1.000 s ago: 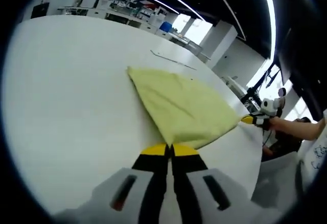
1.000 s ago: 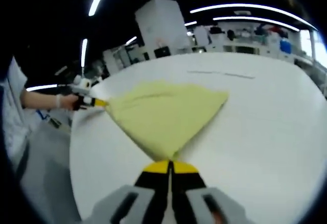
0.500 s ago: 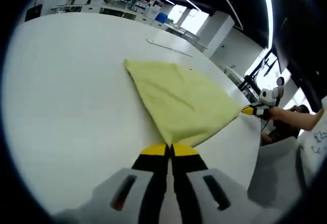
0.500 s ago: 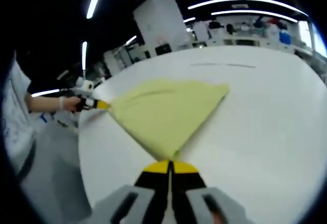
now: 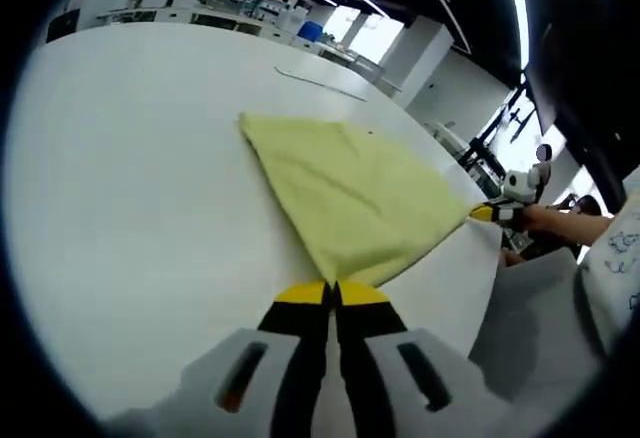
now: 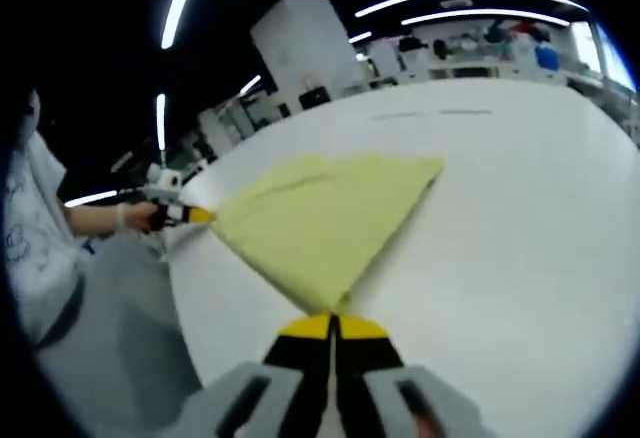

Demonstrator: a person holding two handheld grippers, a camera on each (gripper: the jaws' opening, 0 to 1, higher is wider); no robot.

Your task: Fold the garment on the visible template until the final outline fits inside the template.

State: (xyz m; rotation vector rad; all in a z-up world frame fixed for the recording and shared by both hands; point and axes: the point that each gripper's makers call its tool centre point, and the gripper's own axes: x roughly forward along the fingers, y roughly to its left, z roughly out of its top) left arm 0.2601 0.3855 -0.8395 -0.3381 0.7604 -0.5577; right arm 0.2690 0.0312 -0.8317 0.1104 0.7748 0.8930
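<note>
A pale yellow garment (image 5: 350, 193) lies stretched in a rough triangle on the white table (image 5: 130, 178). My left gripper (image 5: 333, 292) is shut on its near corner, the yellow tips pinched together on the cloth. At the table's right edge the right gripper (image 5: 484, 213) holds another corner, with a hand behind it. In the right gripper view the same garment (image 6: 320, 218) spreads ahead; my right gripper (image 6: 333, 323) is shut on its near corner, and the left gripper (image 6: 195, 216) holds the corner at the left edge. A thin template line (image 5: 318, 83) runs on the table beyond the cloth.
The white table (image 6: 520, 218) stretches wide around the garment; its edge drops off close to both held corners. A person's arm and patterned white sleeve (image 5: 610, 258) are at the right. Benches and shelves with clutter (image 6: 470, 48) stand far behind.
Both views have shifted slightly as the hands move; the garment stays stretched between the two shut grippers, held a little nearer the table edge.
</note>
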